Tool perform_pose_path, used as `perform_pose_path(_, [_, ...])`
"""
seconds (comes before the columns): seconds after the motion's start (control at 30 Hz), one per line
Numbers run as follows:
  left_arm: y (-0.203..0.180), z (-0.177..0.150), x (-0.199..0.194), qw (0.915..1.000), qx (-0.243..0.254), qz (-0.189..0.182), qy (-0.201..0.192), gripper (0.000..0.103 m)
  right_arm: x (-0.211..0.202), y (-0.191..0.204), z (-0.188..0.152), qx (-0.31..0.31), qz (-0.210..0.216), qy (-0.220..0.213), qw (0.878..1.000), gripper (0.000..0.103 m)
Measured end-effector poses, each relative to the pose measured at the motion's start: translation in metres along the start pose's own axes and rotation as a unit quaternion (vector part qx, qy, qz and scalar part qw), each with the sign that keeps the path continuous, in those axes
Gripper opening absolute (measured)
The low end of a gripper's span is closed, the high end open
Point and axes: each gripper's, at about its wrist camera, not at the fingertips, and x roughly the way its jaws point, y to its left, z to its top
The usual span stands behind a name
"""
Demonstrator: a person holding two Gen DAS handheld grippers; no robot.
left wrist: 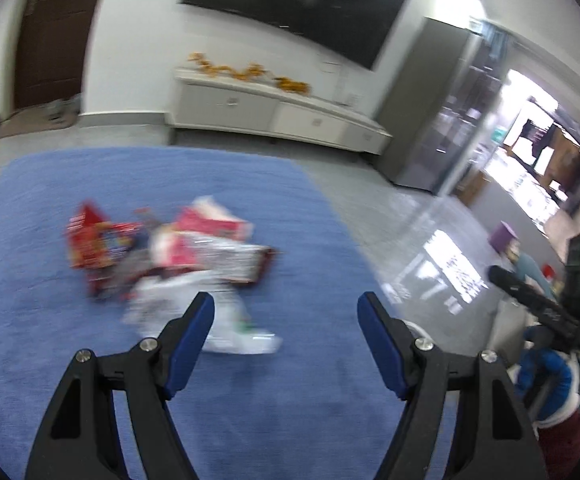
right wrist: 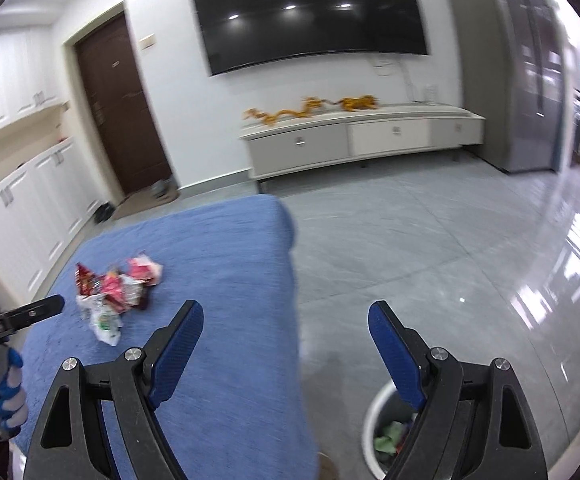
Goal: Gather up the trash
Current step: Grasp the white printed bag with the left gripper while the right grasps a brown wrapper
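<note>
Bright room, motion blur, floor (right wrist: 569, 280) glare, fisheye edges

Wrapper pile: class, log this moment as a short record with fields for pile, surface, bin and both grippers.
pile: wrappers, loose heap
surface: blue cloth, pile lies on it
bin: white bin on the floor beside the cloth, some trash inside
left gripper: open, empty
right gripper: open, empty
</note>
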Motion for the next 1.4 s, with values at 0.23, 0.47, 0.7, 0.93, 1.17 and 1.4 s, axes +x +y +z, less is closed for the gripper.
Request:
perform_pose_path(0.23, [0.039, -0.009, 0.028, 0.9981, -0.038, 0.045, 0.019, 0.074, 0.061, 0.058, 0.006, -0.037, 0.057, 0.035, 0.997, 0.084])
perform_pose_path(0.47, [0.032, -0.02, 0.069, 0.9939, -0.05, 0.081, 0.054, 0.073, 0.115, 0.097, 0.009, -0.065, 0.11, 0.07, 0.989, 0.084])
perform_pose_path(0.7, [0.054, -0.036, 0.056, 0.9948, -0.067, 0.052, 0.057, 0.046, 0.168, 0.136, 0.006, -0.075, 0.166, 0.105, 0.978, 0.069])
perform_pose_path(0.93, [0.056, -0.056, 0.025, 0.9974, -0.05, 0.033, 0.041, 0.03, 0.21, 0.161, -0.001, -0.058, 0.189, 0.141, 0.97, 0.037])
perform_pose_path(1.17, [0.061, -0.061, -0.002, 0.998, -0.052, 0.028, 0.025, 0.024, 0.192, 0.164, -0.003, -0.063, 0.192, 0.126, 0.971, 0.025])
perform_pose_path(1.4, [0.054, -0.068, -0.035, 0.9989, -0.04, 0.025, 0.002, 0.023, 0.137, 0.156, -0.008, -0.074, 0.187, 0.094, 0.975, 0.022])
